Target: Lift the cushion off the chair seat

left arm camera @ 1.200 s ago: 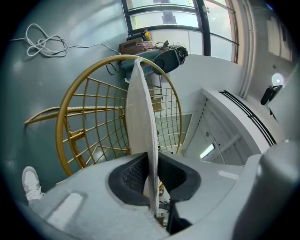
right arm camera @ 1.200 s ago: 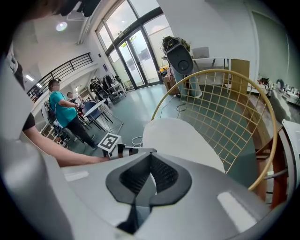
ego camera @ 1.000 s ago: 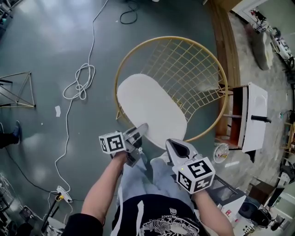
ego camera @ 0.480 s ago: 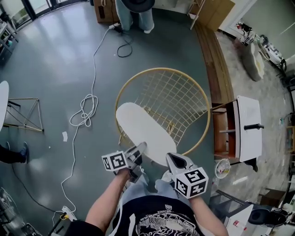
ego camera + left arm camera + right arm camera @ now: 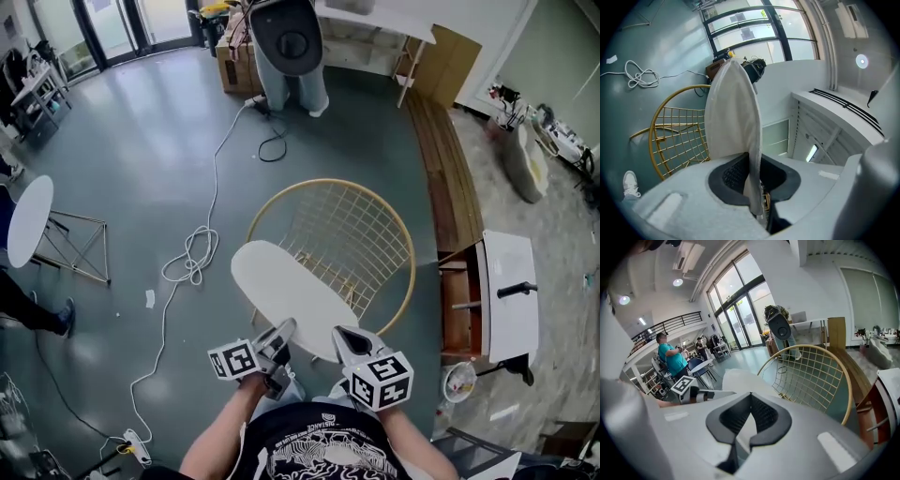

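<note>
The left gripper [image 5: 284, 328] and right gripper [image 5: 343, 335] each have their jaws pinched nearly closed on the near edge of the white cushion [image 5: 286, 291], which hangs over the front of the gold wire basket chair [image 5: 375, 239].

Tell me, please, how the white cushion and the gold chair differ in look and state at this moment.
The cushion is a solid white oval pad; the chair is an open gold wire grid in a round rim. The cushion is gripped at its near edge by the left gripper and the right gripper; the chair stands on the floor, touched by neither. Both have rounded outlines.
</note>
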Motion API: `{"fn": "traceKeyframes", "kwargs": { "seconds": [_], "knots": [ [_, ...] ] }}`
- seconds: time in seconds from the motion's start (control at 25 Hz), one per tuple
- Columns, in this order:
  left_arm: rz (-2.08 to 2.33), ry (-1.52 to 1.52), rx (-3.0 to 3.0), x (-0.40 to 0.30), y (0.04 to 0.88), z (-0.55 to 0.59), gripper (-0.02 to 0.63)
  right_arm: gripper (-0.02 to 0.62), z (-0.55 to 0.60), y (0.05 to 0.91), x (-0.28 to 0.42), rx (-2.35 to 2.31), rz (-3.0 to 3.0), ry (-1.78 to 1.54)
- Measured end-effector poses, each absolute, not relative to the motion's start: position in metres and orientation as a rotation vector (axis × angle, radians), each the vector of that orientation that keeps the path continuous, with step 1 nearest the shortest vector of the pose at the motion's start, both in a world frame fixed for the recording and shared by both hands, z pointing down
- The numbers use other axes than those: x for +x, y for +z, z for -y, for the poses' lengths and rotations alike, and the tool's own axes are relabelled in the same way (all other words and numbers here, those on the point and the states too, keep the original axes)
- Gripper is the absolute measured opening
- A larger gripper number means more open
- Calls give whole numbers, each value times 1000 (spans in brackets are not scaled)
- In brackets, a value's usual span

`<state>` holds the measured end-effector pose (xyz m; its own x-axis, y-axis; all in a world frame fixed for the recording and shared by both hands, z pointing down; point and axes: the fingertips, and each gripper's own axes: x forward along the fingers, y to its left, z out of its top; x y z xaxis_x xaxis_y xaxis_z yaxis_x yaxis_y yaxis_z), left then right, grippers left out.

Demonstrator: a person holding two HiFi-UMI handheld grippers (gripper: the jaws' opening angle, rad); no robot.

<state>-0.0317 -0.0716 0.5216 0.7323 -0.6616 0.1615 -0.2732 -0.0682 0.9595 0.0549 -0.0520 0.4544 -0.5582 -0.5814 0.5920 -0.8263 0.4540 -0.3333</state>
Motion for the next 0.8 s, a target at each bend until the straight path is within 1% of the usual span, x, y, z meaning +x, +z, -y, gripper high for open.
{"fn": "traceKeyframes", "kwargs": {
  "seconds": [0.52, 0.8],
  "knots": [
    [1017, -563, 1682, -20, 449, 38, 51, -3, 39, 408, 62, 1010, 2544, 763],
    [1128, -602, 1675, -11, 428, 19, 54, -3, 26, 397, 74, 923, 2609, 727]
  ]
}}
